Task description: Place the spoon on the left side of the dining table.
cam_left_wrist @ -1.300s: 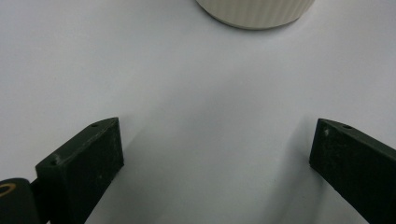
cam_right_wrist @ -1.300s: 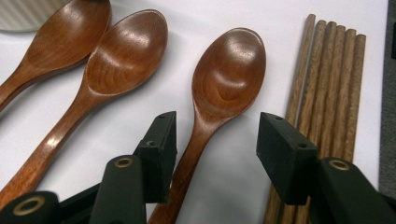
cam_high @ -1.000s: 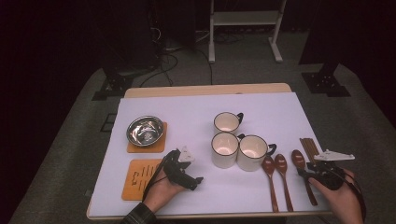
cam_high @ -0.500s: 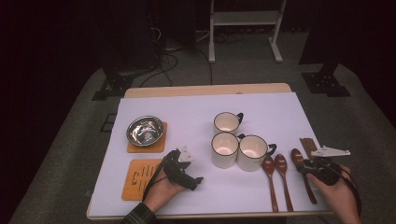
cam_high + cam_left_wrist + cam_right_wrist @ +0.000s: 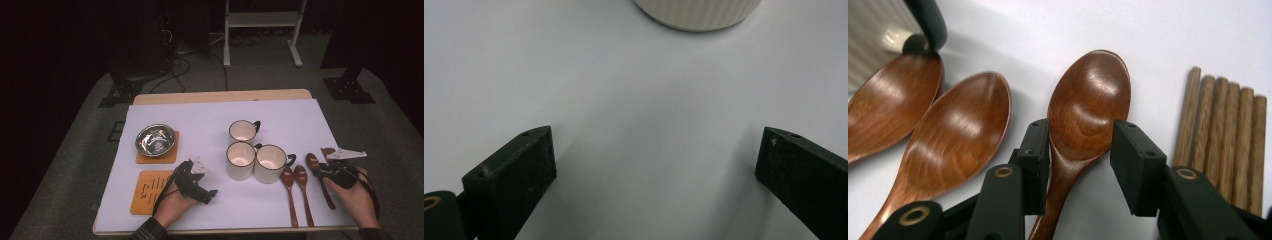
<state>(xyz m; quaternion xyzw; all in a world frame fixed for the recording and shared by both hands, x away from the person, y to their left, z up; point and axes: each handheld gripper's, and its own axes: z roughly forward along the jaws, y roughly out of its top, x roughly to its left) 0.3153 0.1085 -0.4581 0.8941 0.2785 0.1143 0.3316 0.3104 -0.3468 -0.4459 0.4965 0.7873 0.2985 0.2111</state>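
Spoon number three, the rightmost wooden spoon (image 5: 1083,120), lies on the white tabletop (image 5: 300,120) between its two fellows (image 5: 938,125) and a bundle of chopsticks (image 5: 1228,140). The right gripper (image 5: 1080,150) straddles it where bowl narrows into handle; its jaws have just been closing, partly open, with the neck between them but, to my eye, not yet pinched. This looks like the grasping step: next comes a firm squeeze, then a lift. The left gripper (image 5: 200,182) rests wide open and empty near a ribbed cup (image 5: 696,12).
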